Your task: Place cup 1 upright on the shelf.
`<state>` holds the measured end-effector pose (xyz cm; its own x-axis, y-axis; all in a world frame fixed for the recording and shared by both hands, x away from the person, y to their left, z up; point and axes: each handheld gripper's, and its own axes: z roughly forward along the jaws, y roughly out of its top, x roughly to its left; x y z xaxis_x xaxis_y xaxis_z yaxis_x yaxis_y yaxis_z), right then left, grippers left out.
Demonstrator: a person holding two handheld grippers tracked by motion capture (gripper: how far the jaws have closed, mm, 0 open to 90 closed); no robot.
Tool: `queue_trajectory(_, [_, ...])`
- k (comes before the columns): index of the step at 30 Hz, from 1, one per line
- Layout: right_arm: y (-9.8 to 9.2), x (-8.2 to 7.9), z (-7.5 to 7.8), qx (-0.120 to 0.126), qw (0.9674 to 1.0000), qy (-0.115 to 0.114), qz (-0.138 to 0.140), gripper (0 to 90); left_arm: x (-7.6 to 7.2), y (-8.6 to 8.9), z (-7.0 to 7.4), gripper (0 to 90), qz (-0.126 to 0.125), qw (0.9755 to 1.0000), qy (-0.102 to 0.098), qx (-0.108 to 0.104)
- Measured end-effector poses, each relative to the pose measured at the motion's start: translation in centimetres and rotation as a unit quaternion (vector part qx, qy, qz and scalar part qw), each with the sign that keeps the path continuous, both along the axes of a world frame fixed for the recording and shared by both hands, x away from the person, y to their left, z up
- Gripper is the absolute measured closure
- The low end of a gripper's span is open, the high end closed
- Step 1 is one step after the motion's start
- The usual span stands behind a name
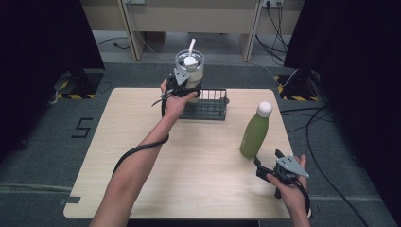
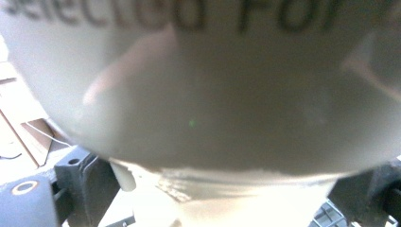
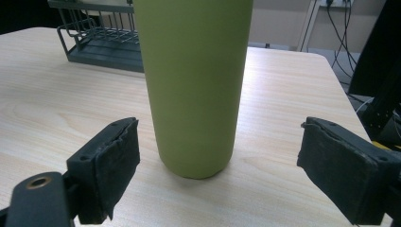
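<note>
A white tumbler (image 1: 190,66) with a clear lid and a white straw is upright at the left end of a dark wire rack (image 1: 213,106). My left gripper (image 1: 188,90) is shut on its lower body. In the left gripper view the tumbler's printed wall (image 2: 203,94) is very close and hides most of the scene, so I cannot tell if its base rests in the rack. A green bottle (image 1: 254,135) with a white cap stands at the table's right. My right gripper (image 1: 267,157) is open just in front of the bottle (image 3: 196,85), its pads (image 3: 116,161) apart from it on either side.
The light wooden table (image 1: 189,161) has bare room in its middle and left. The rack (image 3: 104,45) stands at the table's far edge. Cables lie on the grey floor at the right, and dark curtains hang on both sides.
</note>
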<state>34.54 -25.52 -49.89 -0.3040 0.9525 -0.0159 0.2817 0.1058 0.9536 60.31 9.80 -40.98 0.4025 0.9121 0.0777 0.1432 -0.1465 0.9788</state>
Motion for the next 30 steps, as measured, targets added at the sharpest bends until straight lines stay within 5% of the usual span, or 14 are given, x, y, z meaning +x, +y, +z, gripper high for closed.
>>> queue_trajectory(16, [0.0, 0.0, -0.1, -0.002, 1.0, 0.001, 0.001, 13.3, 0.4, -0.4, -2.7, 9.4, 0.005, 0.9993, 0.035, -0.005])
queue_trajectory(30, [0.1, 0.1, -0.2, -0.002, 1.0, 0.002, 0.003, 13.3, 0.8, -0.1, -3.0, 9.0, -0.004, 0.9992, 0.035, -0.016])
